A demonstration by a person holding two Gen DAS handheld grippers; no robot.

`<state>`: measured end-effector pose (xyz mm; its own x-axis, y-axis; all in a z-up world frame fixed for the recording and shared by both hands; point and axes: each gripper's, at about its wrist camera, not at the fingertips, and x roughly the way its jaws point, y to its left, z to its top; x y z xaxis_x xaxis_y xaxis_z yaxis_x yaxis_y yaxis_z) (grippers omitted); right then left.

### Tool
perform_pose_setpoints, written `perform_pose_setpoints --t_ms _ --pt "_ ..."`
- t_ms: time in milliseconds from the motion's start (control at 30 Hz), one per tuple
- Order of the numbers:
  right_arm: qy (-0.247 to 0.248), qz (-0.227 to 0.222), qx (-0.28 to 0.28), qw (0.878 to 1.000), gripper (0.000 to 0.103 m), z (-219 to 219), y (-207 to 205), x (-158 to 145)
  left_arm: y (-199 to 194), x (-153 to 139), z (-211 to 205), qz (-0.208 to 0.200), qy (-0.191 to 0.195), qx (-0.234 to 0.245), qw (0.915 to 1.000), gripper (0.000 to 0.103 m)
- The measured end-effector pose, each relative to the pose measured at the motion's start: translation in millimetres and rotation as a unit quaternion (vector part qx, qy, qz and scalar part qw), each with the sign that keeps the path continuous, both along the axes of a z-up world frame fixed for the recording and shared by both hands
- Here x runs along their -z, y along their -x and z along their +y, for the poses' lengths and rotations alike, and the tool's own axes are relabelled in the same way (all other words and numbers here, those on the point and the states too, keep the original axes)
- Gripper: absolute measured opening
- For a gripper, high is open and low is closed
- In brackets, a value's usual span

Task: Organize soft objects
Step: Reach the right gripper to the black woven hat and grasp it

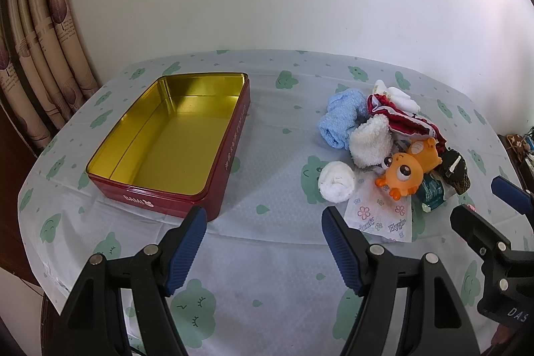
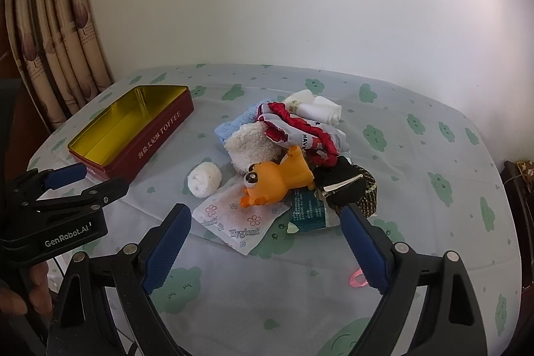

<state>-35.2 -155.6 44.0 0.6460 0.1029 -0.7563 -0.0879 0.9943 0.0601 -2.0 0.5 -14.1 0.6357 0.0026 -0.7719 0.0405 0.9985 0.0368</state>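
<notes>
L gripper (image 1: pixel 263 246) hangs low over the near part of the tablecloth (image 1: pixel 260 282), jaws spread wide, nothing btwn them. R gripper (image 2: pixel 267 242) likewise wide open & empty, its blue pads just short of the pile. A small pink loop (image 2: pixel 357 278) lies on the cloth near the R gripper's right-hand pad; can't tell what it is.

Nearest item of the pile: flat "Hygiene" tissue pack (image 2: pixel 233 217) w/ flower print, next to a teal foil sachet (image 2: pixel 307 209). Orange rubber toy animal (image 2: pixel 278 179) w/ big eyes lies partly on the tissue pack. Right of it, a black hair clip (image 2: pixel 343 186) against a dark mesh item. Left of the toy, apart from the heap, a rolled white washcloth (image 1: pixel 335 182).

Behind the toy: fluffy white cloth (image 2: pixel 253 147), blue towel roll (image 1: pixel 342 117) beside it, red & white printed fabric (image 2: pixel 302 132) draped on top, folded white cloth (image 2: pixel 317 109) at the back.

Well left of the pile: open red TOFFEE tin (image 1: pixel 230 152), gold inside, nothing in it. Curtain (image 1: pixel 43 55) at far left, white wall behind.
</notes>
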Motion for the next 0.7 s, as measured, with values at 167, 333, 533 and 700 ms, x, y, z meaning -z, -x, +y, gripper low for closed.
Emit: perform_pose_setpoints --t_ms 167,333,533,700 --pt "-0.001 0.004 0.007 1.000 0.089 -7.5 -4.1 3.2 -1.5 1.5 0.7 0.004 0.000 -0.001 1.0000 0.074" --pt "-0.001 0.013 0.015 1.000 0.089 -26.8 -11.9 10.5 -4.8 5.9 4.8 0.012 0.001 0.001 0.9999 0.074" --pt "0.017 0.026 0.019 0.999 0.082 -51.6 -29.2 22.2 -11.2 13.8 7.6 0.022 0.000 0.004 0.9998 0.074" --pt "0.038 0.041 0.012 0.998 0.079 -64.3 -48.4 36.5 -18.1 20.4 5.9 0.031 0.001 0.014 0.9994 0.074"
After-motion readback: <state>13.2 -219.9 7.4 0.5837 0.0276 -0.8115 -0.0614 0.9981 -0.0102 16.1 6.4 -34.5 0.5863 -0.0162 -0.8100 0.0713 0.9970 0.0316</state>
